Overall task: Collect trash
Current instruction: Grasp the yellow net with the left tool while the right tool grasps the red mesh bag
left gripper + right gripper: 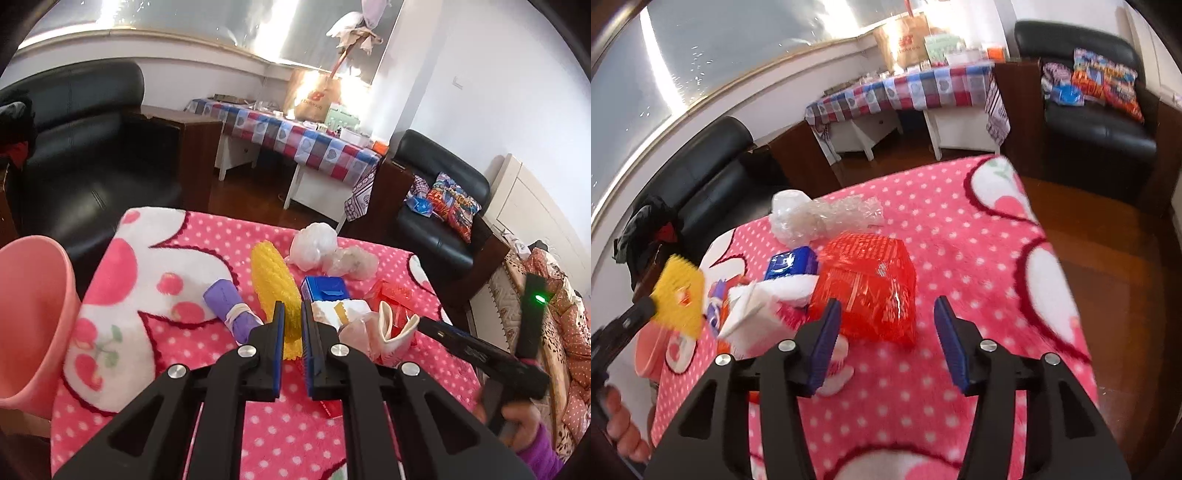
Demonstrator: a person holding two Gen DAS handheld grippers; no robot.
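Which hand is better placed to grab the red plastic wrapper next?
Right. The right tongs stand open just in front of the red plastic wrapper. The left tongs are already shut on the yellow netted piece.

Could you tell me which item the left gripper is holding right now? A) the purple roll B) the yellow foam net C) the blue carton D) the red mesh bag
B: the left gripper is shut on the yellow foam net, which the right wrist view also shows lifted off the blanket.
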